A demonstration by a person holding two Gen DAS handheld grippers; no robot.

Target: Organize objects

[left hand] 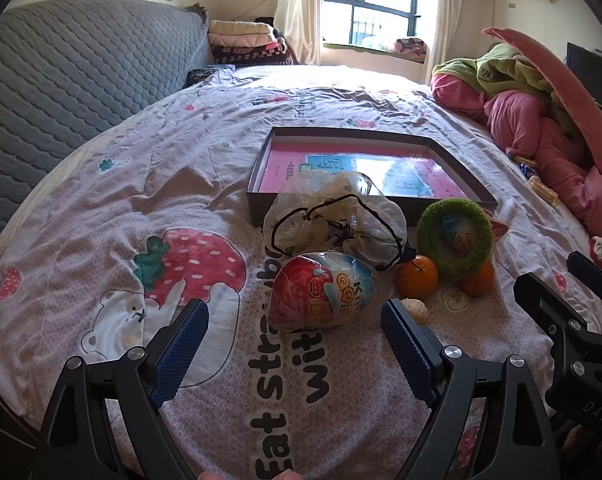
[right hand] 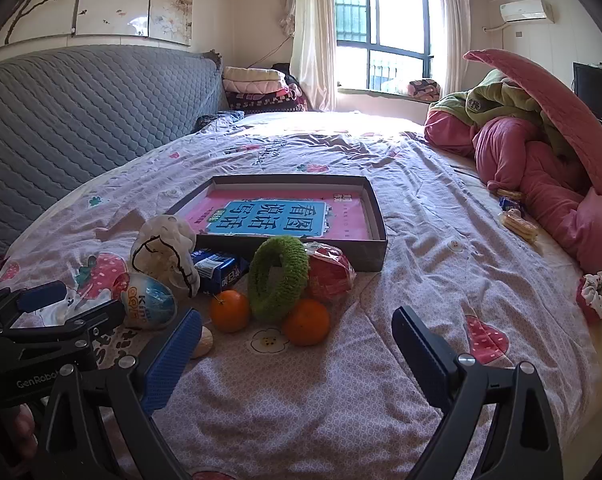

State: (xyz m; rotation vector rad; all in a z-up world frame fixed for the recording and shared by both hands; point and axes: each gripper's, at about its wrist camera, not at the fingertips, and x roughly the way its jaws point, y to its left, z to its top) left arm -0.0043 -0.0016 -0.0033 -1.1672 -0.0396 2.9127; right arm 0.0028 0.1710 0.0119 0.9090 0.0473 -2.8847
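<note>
A dark shallow box [left hand: 261, 164] [right hand: 377, 236] with a pink and blue book inside lies on the bed. In front of it lie a clear plastic bag [left hand: 337, 216] [right hand: 165, 248], a foil-wrapped toy egg [left hand: 321, 290] [right hand: 149, 300], two oranges [left hand: 417, 278] [right hand: 307, 322], a green fuzzy ring [left hand: 455, 234] [right hand: 277, 278], a blue packet [right hand: 219, 270], a red packet [right hand: 331, 270] and a small shell [left hand: 417, 310] [right hand: 203, 342]. My left gripper [left hand: 295, 322] is open just before the egg. My right gripper [right hand: 297, 332] is open, near the right orange.
The bed has a strawberry-print sheet [right hand: 421, 280]. A grey quilted headboard [left hand: 73, 80] stands at the left. Pink and green bedding [right hand: 533, 152] is piled at the right, with biscuit packs [right hand: 519, 222] and a scrunchie [right hand: 597, 290] beside it.
</note>
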